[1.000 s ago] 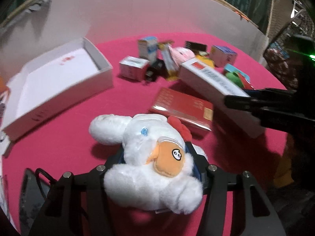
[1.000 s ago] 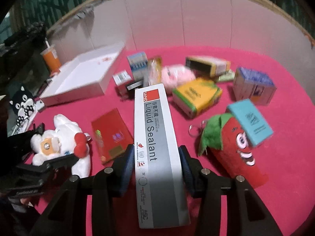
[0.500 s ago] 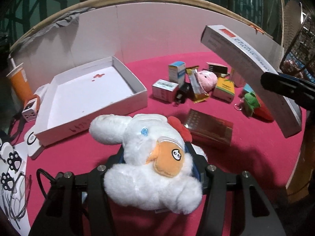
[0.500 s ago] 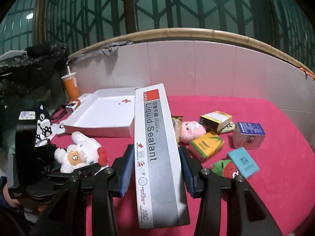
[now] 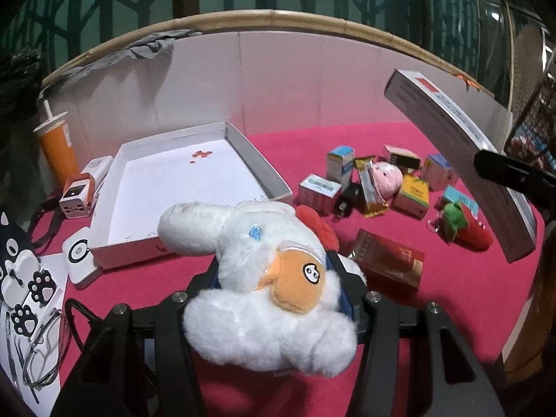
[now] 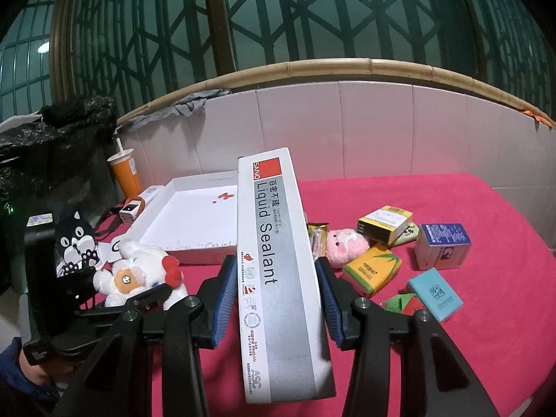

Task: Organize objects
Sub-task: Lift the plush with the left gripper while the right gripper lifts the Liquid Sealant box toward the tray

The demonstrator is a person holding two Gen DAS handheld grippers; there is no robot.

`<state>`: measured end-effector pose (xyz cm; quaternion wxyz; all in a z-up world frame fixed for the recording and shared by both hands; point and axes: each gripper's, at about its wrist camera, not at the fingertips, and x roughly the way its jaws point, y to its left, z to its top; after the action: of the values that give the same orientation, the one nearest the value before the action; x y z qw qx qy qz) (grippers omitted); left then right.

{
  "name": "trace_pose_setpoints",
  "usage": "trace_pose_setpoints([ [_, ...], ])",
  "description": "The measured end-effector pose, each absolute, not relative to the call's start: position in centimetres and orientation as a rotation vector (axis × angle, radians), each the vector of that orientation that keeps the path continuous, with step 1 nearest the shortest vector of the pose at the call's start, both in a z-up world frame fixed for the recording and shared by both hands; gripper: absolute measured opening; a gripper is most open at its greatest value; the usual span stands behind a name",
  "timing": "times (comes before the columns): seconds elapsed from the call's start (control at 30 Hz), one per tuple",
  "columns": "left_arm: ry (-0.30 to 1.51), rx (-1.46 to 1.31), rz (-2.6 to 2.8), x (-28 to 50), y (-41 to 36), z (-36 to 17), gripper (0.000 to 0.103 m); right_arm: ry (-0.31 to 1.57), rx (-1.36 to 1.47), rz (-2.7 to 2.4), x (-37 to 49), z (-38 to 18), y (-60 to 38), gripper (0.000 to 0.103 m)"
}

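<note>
A white plush toy (image 5: 264, 278) with an orange face patch and a red bow is clamped in my left gripper (image 5: 272, 264), held above the pink tablecloth. It hangs just in front of the open white box (image 5: 257, 163). My right gripper (image 6: 274, 267) is shut on a long grey-and-white liquid sealant carton (image 6: 274, 243), which points up and away. In the left wrist view that sealant carton (image 5: 462, 160) slants through the air at the right. From the right wrist view, the plush toy (image 6: 135, 274) and the left gripper show low on the left.
Several small boxes (image 5: 319, 187), a pink plush (image 5: 385, 177), a strawberry plush (image 5: 465, 229) and a flat red box (image 5: 389, 260) lie right of the white box. An orange cup (image 5: 57, 146), a charger and cat-print items (image 5: 17, 271) crowd the left edge. White panels wall the back.
Both grippers have risen with their loads. The sealant carton has gone from low over the table to high in the air, and both views now look out over more of the table.
</note>
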<state>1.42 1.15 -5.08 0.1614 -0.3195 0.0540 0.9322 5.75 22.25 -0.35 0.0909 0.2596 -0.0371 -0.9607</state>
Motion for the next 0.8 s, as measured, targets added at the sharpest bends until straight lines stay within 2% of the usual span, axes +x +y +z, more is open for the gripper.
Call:
trace_pose_setpoints([
  [0.43,0.087,-0.850,2.740,0.6,-1.6,-3.2,0.054,-0.133,0.763,-2.824,4.2,1.8,20.3,0.049],
  [0.8,0.034,-0.722,2.846,-1.4,-3.5,1.1,0.054,-0.130,0.713,-2.790,2.5,5.1,17.2,0.049],
])
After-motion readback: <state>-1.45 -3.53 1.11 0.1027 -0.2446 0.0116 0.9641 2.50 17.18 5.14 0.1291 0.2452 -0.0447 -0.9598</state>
